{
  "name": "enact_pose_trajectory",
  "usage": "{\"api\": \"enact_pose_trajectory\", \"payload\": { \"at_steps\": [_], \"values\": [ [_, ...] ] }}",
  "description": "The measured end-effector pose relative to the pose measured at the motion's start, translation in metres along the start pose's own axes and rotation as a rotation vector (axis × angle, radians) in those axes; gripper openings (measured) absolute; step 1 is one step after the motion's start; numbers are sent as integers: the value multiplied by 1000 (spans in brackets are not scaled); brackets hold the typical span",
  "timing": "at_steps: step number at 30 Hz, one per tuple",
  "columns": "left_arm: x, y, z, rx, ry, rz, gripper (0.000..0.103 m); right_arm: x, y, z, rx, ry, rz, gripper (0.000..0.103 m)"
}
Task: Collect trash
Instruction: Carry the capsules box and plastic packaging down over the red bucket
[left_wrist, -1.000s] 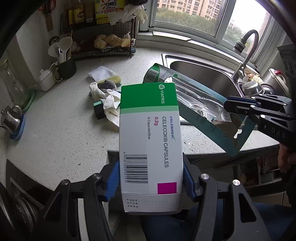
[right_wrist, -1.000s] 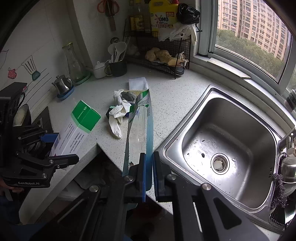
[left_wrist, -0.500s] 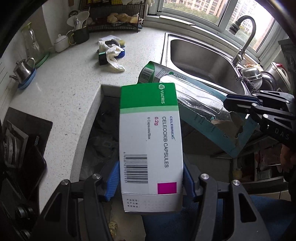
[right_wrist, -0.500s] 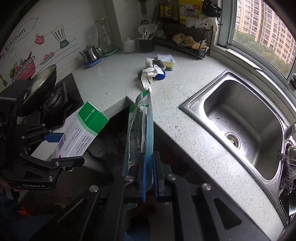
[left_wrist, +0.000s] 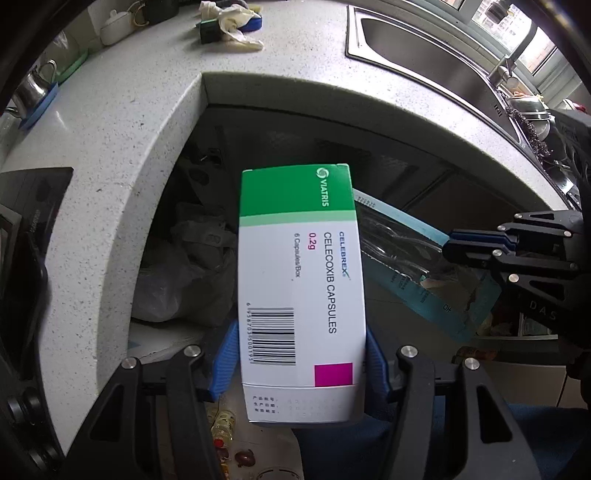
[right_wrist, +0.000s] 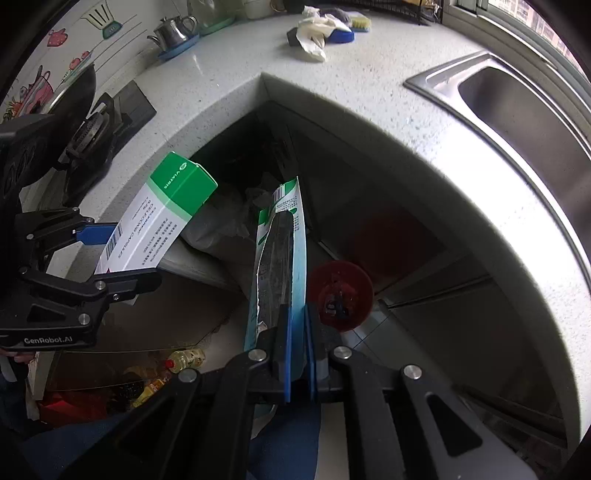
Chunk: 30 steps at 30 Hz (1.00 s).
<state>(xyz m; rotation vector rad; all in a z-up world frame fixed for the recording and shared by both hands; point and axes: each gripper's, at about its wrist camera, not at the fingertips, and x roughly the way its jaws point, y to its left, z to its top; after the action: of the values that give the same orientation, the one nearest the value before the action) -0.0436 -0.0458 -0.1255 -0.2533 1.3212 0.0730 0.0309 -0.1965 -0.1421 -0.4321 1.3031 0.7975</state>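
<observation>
- Two grippers are loaded: the left gripper (left_wrist: 299, 363) clamps a green-and-white medicine box (left_wrist: 300, 280) at mid-frame, and the right gripper (right_wrist: 298, 354) pinches a flat blue wrapper (right_wrist: 280, 258) edge-on.
- Only the right view shows a red bowl (right_wrist: 341, 293) just right of the wrapper and bottles (right_wrist: 184, 358) at lower left.
- Only the left view shows the box's barcode face.
- Since a second ago, the counter (left_wrist: 122, 122) has slid to the upper frame; a grey bag (left_wrist: 177, 284) under it now sits behind the box.
</observation>
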Motion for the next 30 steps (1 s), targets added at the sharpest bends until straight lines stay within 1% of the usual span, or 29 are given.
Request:
{"api": "enact_pose_trajectory", "payload": {
  "at_steps": [5,11,17,20,26,28,29,30],
  "values": [
    [55,3,7,-14,28,8,56,57,-19,0,80,78,25,6],
    [136,4,8,-19,91,-5,56,125,-47,1,131,124,16,6],
    [210,5,-3,-17,150,-27,56,192,-73,-1,136,170,13,6],
    [243,7,-9,-18,181,-23,56,230,-80,-3,131,205,7,6],
    [298,20,-15,-37,206,-2,56,298,-98,-19,138,270,11,6],
    [313,24,-17,-54,216,6,56,315,-101,-24,152,284,19,6],
    [320,25,-13,-60,224,11,56,325,-101,-25,148,290,20,6],
    [326,25,-15,-63,230,15,56,329,-105,-30,143,291,17,6]
  ]
}}
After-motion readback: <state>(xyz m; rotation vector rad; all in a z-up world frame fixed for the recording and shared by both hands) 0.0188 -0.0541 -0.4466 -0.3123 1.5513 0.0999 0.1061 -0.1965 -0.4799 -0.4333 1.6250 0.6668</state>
